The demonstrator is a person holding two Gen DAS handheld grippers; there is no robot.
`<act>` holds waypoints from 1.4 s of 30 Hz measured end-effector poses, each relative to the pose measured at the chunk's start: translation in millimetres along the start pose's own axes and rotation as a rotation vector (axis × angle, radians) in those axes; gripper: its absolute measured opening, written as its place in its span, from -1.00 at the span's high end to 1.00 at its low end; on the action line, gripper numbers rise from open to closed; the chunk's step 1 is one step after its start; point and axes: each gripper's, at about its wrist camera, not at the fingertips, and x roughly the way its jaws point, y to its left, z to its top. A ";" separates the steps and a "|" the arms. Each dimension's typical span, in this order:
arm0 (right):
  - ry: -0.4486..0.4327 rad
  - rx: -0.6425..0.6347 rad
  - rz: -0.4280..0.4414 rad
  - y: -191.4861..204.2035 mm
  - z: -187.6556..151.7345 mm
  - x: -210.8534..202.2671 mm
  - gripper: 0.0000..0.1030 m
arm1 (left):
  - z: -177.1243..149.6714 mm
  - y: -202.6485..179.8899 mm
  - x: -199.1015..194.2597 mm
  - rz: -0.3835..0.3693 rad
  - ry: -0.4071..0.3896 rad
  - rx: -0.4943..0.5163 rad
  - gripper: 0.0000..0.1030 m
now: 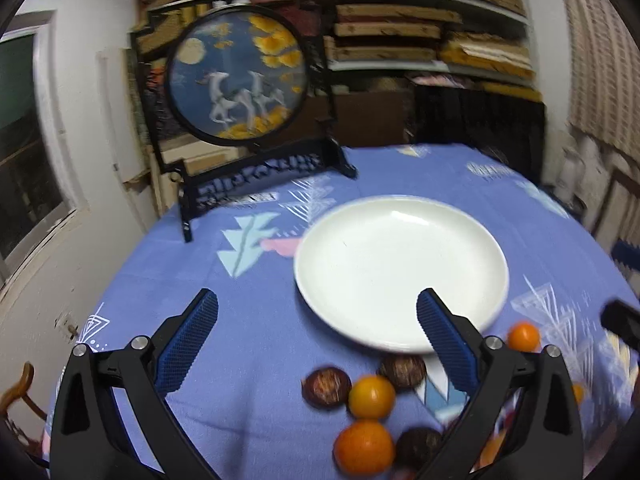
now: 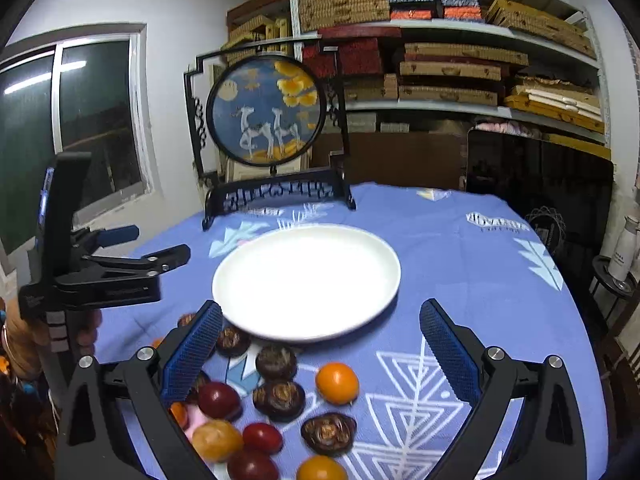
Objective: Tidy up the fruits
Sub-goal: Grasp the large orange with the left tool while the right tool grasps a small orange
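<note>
An empty white plate [image 1: 400,268] [image 2: 306,280] sits mid-table on the blue patterned cloth. Small fruits lie in front of it: orange ones [image 1: 371,396] [image 2: 337,383], dark brown ones [image 1: 326,387] [image 2: 279,400] and dark red ones [image 2: 219,400]. My left gripper [image 1: 316,344] is open and empty, above the cloth just short of the plate's near rim, with the fruits below it. It also shows in the right wrist view [image 2: 120,264] at the left. My right gripper [image 2: 320,352] is open and empty, over the fruits at the plate's near edge.
A round blue deer picture in a black stand [image 1: 238,76] [image 2: 266,112] stands at the table's back left. Shelves of stacked boxes [image 2: 448,64] fill the wall behind. A window [image 2: 72,120] is at the left. A white bottle [image 2: 624,248] stands on a side stand at right.
</note>
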 end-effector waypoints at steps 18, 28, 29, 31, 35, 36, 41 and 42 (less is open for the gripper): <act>0.360 -0.120 0.407 68.1 -62.7 -14.1 -0.82 | -42.1 25.2 -32.2 -0.064 0.077 0.093 -0.90; 0.492 -0.084 0.429 101.7 -72.0 33.2 0.09 | -55.7 28.5 -38.6 -0.116 0.101 0.095 -0.90; 0.501 -0.087 0.427 102.3 -71.3 36.1 0.28 | -57.5 27.0 -39.7 -0.126 0.106 0.106 -0.90; 0.497 -0.092 0.432 100.9 -69.9 33.5 0.34 | -61.3 24.0 -42.7 -0.159 0.114 0.124 -0.90; 0.475 -0.109 0.435 92.0 -70.1 18.5 0.34 | -68.5 13.4 -46.0 -0.257 0.142 0.147 -0.90; 0.470 -0.104 0.428 87.2 -69.2 14.4 0.35 | -71.1 7.9 -46.2 -0.284 0.152 0.158 -0.90; 0.421 -0.086 0.373 61.9 -60.2 -3.5 0.54 | -86.0 -10.9 -39.7 -0.353 0.223 0.171 -0.90; 0.414 -0.086 0.367 59.5 -59.6 -5.0 0.54 | -88.6 -14.5 -36.6 -0.355 0.235 0.176 -0.90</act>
